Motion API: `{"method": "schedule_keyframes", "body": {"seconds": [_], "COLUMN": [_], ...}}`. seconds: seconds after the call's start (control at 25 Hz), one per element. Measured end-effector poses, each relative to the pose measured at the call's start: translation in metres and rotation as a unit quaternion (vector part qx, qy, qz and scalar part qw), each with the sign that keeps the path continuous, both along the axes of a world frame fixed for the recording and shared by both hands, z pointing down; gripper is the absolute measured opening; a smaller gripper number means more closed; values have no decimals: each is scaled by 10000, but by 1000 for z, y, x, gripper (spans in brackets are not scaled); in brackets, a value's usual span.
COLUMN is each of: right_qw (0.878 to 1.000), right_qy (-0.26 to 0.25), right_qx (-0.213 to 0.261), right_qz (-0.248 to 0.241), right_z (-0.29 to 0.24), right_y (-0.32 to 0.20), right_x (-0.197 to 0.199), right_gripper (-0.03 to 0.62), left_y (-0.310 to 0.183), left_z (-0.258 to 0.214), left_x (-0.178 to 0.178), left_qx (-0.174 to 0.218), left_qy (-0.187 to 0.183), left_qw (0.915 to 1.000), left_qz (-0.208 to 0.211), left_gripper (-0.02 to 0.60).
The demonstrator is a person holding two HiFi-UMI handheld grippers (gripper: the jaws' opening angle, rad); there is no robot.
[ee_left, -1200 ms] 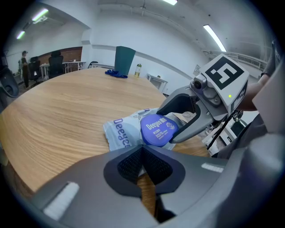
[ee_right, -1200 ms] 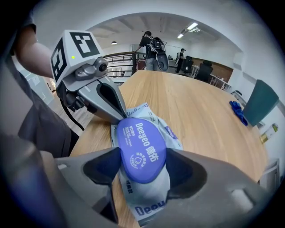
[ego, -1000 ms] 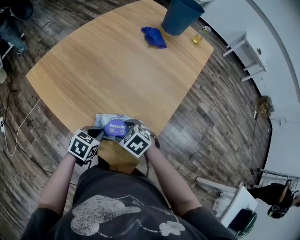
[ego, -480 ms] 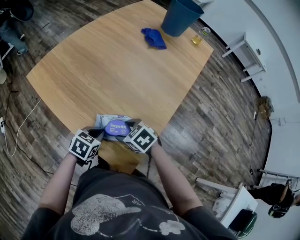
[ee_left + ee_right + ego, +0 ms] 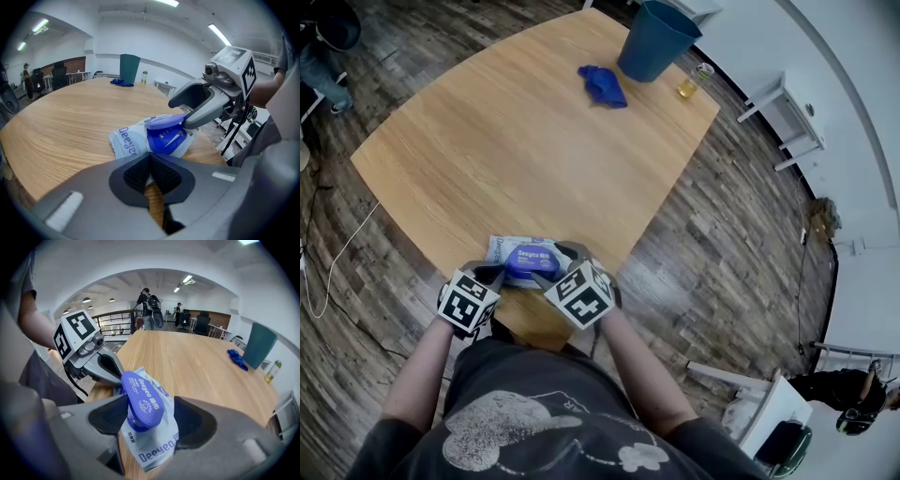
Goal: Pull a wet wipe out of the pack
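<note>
Smooth wooden table (image 5: 534, 141); glossy plastic wipe pack (image 5: 508, 251); crumpled blue cloth (image 5: 602, 84)

Dark grey T-shirt (image 5: 534, 412) with a pale speckled print (image 5: 502, 424) at lower centre, short sleeves (image 5: 380, 442), left gripper (image 5: 502, 273) and right gripper (image 5: 551, 273) in smooth grey plastic, black ribbed pads (image 5: 136, 173), white cubes (image 5: 469, 302) bearing black square markers

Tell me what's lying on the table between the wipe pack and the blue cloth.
Nothing. In the head view, the table is bare wood all the way from the wipe pack to the blue cloth.
</note>
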State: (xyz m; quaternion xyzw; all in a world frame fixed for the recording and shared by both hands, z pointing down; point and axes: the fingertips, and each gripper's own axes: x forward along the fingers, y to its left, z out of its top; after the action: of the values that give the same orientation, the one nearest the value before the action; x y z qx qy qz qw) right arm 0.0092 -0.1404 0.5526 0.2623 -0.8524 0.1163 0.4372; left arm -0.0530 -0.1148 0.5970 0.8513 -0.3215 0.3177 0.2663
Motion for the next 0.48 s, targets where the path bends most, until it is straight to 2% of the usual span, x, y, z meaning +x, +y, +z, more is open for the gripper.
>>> {"method": "schedule_keyframes", "body": {"seconds": [0.32, 0.48], "right_qw": [9950, 9897], "right_qy": [-145, -334], "right_qx": [537, 459], "right_qz": [829, 1313], "right_z": [-17, -11], "right_y": [-36, -50], "right_x": [27, 39], "right_gripper": [291, 291], "left_y": [-2, 3], "left_z": [-8, -28], "left_x": [-2, 8], "left_qx": [48, 282], "left_qy": [213, 470], "left_qw": [9996, 9984], "left_qz": [-192, -132], "left_gripper": [18, 18]}}
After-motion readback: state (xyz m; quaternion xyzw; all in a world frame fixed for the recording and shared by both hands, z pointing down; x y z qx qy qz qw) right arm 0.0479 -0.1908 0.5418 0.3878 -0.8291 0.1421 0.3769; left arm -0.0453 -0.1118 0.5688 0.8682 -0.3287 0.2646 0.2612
